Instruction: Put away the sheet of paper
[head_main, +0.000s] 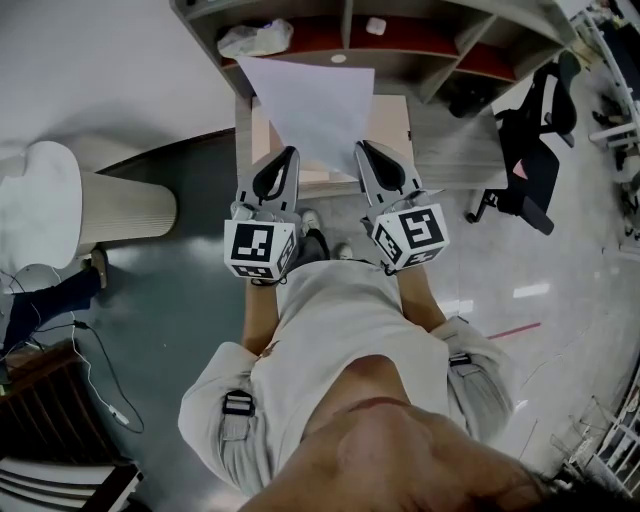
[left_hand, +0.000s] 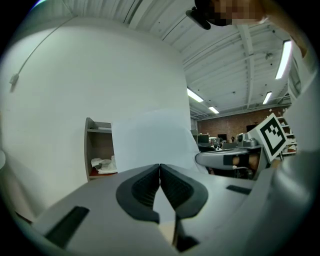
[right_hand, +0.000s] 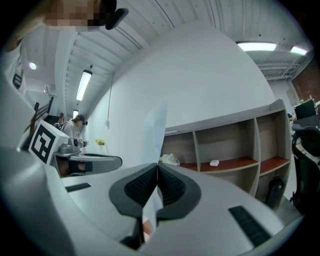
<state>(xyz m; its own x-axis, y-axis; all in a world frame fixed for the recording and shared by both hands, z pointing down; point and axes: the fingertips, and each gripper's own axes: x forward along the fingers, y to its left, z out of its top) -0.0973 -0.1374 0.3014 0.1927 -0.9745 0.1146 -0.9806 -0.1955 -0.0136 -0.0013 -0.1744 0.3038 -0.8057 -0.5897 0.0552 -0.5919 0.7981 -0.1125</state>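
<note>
The right gripper (right_hand: 157, 167) has its jaws pinched together on the sheet of paper (right_hand: 156, 132), facing a shelf unit (right_hand: 227, 145).

One sheet of paper (head_main: 315, 105) is being counted, just the one. Two grippers are being tallied: the left gripper (head_main: 293, 152) and the right gripper (head_main: 362, 147). One shelf unit (head_main: 447, 62) is being shown, with one crumpled white bundle (head_main: 255, 38) and one small white object (head_main: 376, 26) being counted inside. One black office chair (head_main: 535, 140) is being spotted too.
</note>
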